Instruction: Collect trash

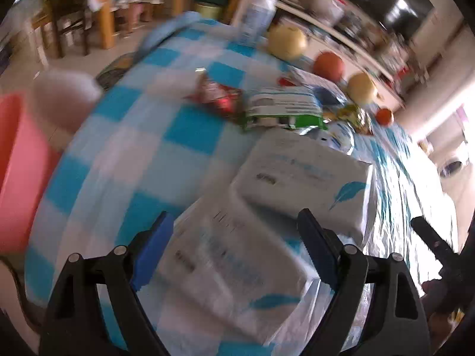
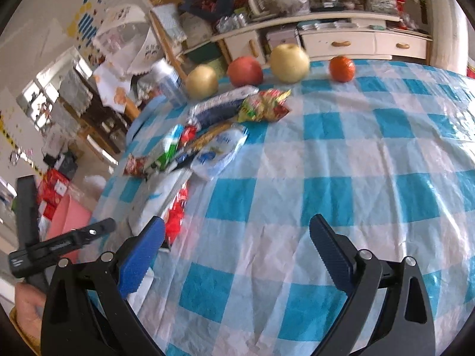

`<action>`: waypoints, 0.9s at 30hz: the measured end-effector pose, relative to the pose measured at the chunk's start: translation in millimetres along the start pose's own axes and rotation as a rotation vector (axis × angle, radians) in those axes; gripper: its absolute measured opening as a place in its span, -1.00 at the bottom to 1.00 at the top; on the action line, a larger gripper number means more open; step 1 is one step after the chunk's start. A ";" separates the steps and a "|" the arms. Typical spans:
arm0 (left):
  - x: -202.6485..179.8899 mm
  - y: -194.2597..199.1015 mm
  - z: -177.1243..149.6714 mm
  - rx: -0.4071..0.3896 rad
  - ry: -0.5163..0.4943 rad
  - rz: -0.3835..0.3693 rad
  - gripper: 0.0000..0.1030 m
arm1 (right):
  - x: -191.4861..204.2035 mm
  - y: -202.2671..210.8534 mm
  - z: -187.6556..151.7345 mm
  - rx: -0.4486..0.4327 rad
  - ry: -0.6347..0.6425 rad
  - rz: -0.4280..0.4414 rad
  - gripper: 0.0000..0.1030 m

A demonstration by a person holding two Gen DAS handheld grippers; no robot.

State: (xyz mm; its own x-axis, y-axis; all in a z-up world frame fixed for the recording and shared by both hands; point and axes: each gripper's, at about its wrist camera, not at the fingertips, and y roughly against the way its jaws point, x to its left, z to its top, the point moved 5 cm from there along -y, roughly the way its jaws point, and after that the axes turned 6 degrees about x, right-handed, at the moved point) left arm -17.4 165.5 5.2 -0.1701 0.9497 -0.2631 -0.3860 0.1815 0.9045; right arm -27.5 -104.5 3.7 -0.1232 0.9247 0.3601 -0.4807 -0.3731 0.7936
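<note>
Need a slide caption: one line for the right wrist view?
Open right gripper hovers over checked tablecloth; wrappers and fruit lie beyond.

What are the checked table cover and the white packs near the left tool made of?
Table cover: likely thin plastic sheet; it shines and wrinkles finely. White packs: seemingly soft plastic film around something squashy, perhaps tissues; glossy, rounded corners, though the picture is blurred.

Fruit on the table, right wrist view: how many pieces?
4, in a row along the far edge: yellow pear leftmost, red apple, larger yellow pear, then orange tangerine rightmost. Wrappers might hide more.
</note>
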 end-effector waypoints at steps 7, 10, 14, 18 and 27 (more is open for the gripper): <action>7.1 -5.5 -32.8 0.019 0.139 -0.037 0.67 | 36.0 -32.0 -21.6 0.105 0.110 0.018 0.87; -1.5 -4.6 -36.2 -0.012 0.112 0.009 0.67 | 48.4 -39.6 -28.4 0.120 0.143 0.031 0.87; -9.3 -7.9 -42.6 -0.021 0.027 0.092 0.67 | 62.7 -49.4 -32.2 0.143 0.157 0.078 0.87; 0.3 1.4 -44.6 -0.034 0.050 0.103 0.67 | 69.2 -55.9 -23.0 0.130 0.164 0.088 0.87; 1.2 2.3 -56.2 0.004 0.057 0.060 0.67 | 60.6 -69.7 15.2 0.059 0.178 0.056 0.25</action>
State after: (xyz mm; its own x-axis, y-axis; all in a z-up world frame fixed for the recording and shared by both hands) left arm -69.5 152.7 -11.9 -0.2443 0.9427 -0.2272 -0.3697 0.1261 0.9206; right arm 11.7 -23.5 -22.2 -0.3022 0.8992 0.3163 -0.4178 -0.4232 0.8039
